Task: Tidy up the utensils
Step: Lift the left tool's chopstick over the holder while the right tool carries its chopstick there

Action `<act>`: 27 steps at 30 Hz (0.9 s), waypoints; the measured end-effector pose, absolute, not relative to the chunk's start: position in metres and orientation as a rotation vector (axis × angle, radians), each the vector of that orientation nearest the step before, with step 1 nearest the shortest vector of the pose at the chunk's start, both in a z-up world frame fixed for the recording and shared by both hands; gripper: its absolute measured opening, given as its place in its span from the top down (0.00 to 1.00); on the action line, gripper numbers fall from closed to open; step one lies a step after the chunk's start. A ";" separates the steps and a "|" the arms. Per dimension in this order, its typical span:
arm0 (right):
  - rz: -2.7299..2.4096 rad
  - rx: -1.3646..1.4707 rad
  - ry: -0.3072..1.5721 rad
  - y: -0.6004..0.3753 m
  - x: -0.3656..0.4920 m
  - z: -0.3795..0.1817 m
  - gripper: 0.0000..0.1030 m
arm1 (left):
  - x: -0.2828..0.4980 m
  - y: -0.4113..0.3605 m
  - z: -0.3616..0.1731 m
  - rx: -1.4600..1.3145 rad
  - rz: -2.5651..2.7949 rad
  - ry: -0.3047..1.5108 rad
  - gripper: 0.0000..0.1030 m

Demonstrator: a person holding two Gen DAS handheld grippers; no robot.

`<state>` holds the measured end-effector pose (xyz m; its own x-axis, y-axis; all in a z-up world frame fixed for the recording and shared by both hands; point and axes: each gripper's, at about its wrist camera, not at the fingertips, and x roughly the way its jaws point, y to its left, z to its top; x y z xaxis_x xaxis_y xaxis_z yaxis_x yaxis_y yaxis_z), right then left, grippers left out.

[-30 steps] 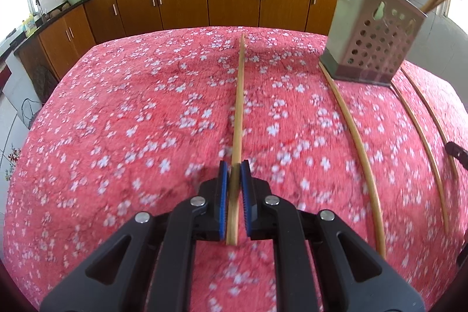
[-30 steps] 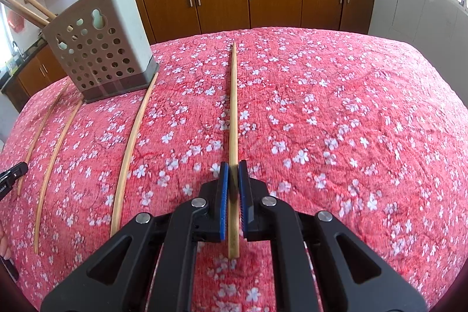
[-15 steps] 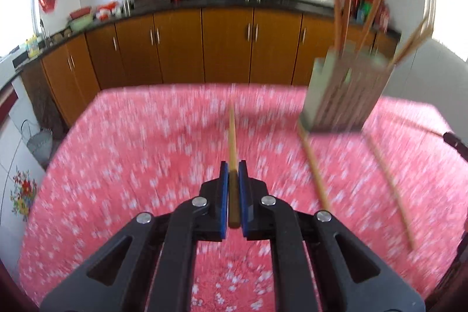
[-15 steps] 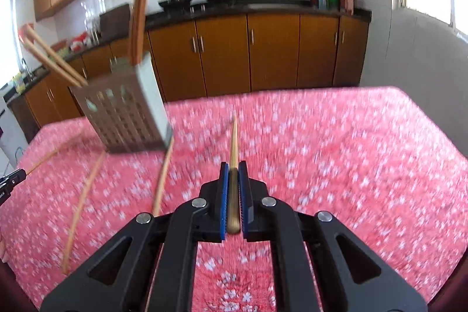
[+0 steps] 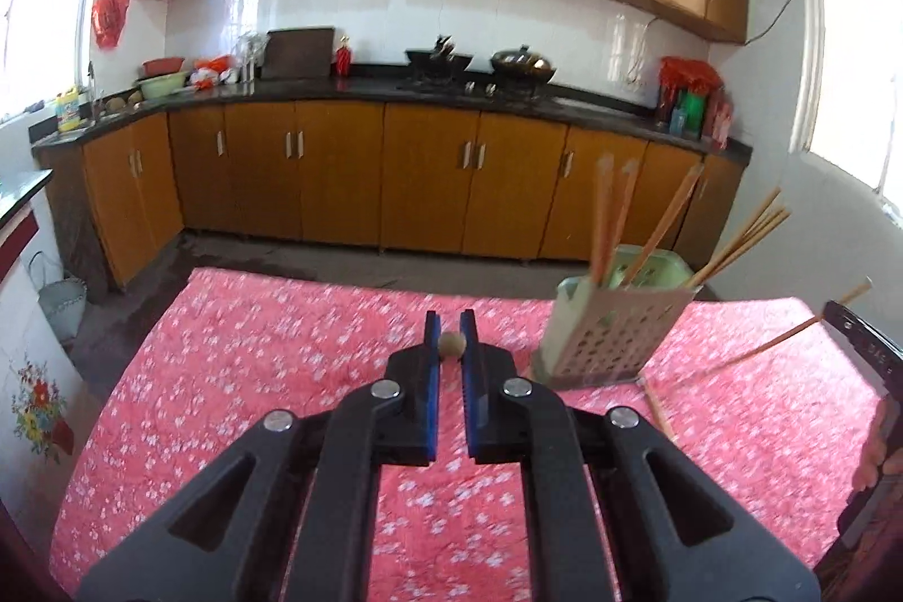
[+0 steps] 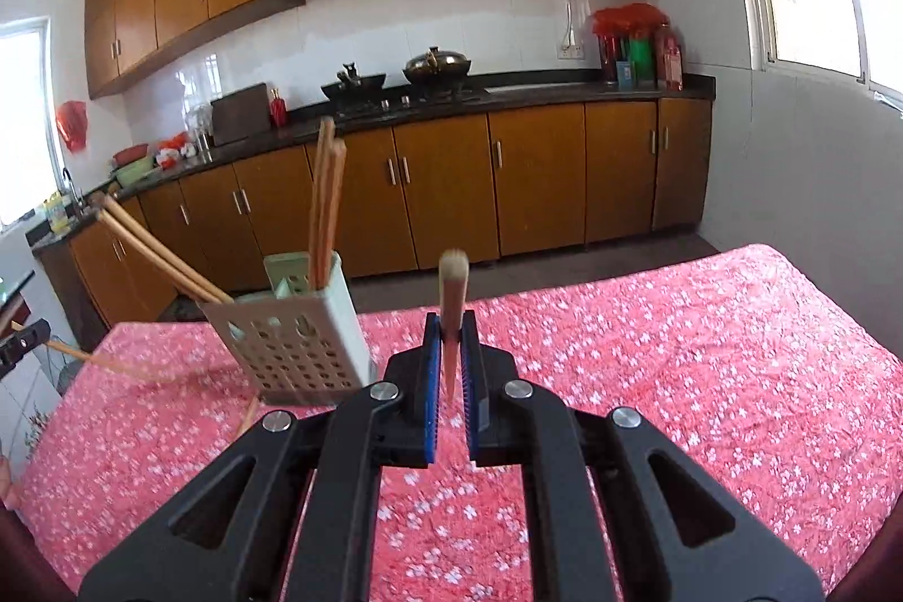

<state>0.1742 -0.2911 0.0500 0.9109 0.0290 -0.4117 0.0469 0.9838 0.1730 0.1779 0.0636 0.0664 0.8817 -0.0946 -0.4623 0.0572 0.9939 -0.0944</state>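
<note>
My left gripper (image 5: pixel 451 328) is shut on a wooden chopstick (image 5: pixel 452 346), seen end-on between the blue pads, held above the table. The perforated utensil holder (image 5: pixel 612 337) with several chopsticks stands right of it. My right gripper (image 6: pixel 451 331) is shut on another chopstick (image 6: pixel 452 297) that points forward and up. The holder (image 6: pixel 293 342) stands to its left in the right wrist view. The right gripper's chopstick (image 5: pixel 790 331) shows at the right of the left wrist view.
The table has a red flowered cloth (image 5: pixel 254 376). A loose chopstick (image 5: pixel 657 404) lies by the holder's base; it also shows in the right wrist view (image 6: pixel 248 416). Kitchen cabinets (image 5: pixel 423 184) and a counter run along the far wall.
Both grippers have lifted their chopsticks off the cloth and tilted up, so the views now look across the table at the kitchen. The holder appears farther and lower.
</note>
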 end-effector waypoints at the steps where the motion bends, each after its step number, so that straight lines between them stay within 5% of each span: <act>1: 0.001 0.187 0.409 -0.290 0.174 0.059 0.93 | 0.176 0.061 0.071 -0.076 -0.091 0.474 0.92; 27: 0.094 0.215 0.071 -0.241 0.209 0.154 0.93 | 0.222 -0.031 0.223 -0.241 -0.119 0.031 0.92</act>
<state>0.2091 -0.2405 0.1543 0.9931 0.1004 -0.0607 -0.0852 0.9727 0.2158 0.2217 -0.0308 0.2226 0.9925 -0.1210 -0.0168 0.1135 0.9642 -0.2395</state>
